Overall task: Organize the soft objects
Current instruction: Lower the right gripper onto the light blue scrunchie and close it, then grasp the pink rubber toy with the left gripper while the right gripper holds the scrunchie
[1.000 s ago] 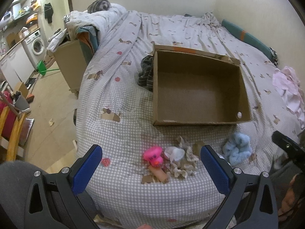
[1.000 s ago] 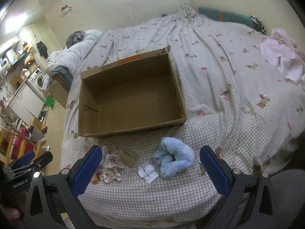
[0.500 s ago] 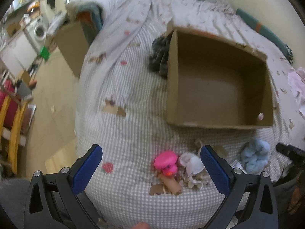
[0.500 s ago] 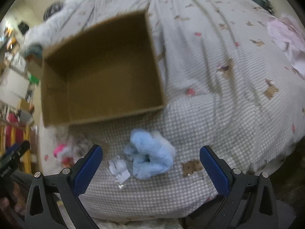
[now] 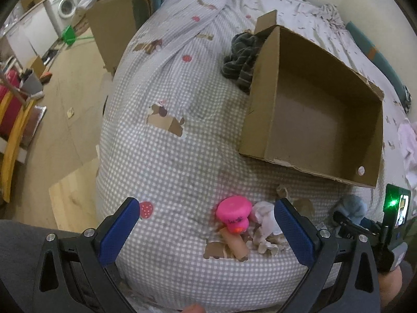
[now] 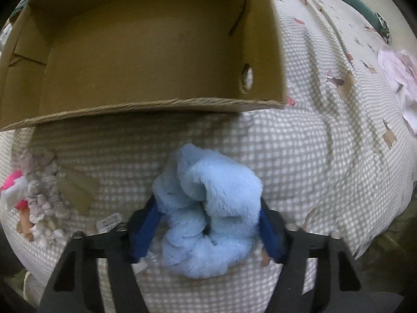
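The right gripper has just been closing – its blue fingers are pressed against both sides of the fluffy blue cloth, which lies on the bed just before the cardboard box. The left gripper is held wide open, empty, above the pink toy

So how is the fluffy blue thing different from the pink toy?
The fluffy blue thing is pale blue, furry and crumpled; the pink toy is bright pink, smooth and rounded. The blue one sits between the right gripper's closing blue fingers; the pink toy lies free between the left gripper's open fingers. Both are on the checked bedcover, outside the cardboard box.
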`<act>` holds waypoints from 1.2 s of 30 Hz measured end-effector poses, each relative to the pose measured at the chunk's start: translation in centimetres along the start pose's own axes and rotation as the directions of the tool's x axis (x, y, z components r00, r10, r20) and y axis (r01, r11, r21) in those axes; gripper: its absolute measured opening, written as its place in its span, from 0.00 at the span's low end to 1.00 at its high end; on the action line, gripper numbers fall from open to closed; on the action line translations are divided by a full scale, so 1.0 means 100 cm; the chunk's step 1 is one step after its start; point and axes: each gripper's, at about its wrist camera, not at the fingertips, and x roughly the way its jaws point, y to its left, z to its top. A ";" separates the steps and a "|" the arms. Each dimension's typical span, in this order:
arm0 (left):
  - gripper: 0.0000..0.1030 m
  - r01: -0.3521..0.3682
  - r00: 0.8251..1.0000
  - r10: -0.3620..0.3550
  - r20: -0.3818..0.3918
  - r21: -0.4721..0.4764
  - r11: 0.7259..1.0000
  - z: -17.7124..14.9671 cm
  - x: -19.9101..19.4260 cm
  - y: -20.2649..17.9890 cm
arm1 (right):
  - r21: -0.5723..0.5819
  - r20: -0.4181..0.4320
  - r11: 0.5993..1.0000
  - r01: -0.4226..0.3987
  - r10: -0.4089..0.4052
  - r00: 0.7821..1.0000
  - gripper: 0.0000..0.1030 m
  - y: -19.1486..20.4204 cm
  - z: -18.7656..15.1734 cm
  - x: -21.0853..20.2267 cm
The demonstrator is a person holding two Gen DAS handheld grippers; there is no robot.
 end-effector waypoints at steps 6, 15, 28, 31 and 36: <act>1.00 -0.022 1.000 0.022 0.000 0.017 1.000 0.001 0.003 -0.004 | 0.041 0.025 0.997 -0.072 0.071 0.997 0.39 -0.029 0.005 -0.009; 1.00 -0.067 0.998 0.067 -0.015 0.004 0.998 0.004 0.009 0.002 | 0.023 0.151 0.940 -0.341 0.334 0.930 0.39 -0.049 -0.010 -0.084; 0.83 0.008 0.985 -0.014 -0.174 -0.036 0.999 0.003 0.056 0.004 | 0.005 0.210 0.882 -0.471 0.460 0.863 0.39 -0.028 -0.022 -0.083; 0.74 0.043 0.976 -0.059 -0.208 -0.078 0.996 0.004 0.069 0.002 | -0.002 0.215 0.885 -0.465 0.455 0.864 0.39 -0.027 -0.021 -0.085; 0.58 0.082 0.966 -0.105 -0.238 -0.103 0.991 0.001 0.089 -0.011 | 0.028 0.208 0.879 -0.476 0.460 0.863 0.39 -0.032 -0.019 -0.081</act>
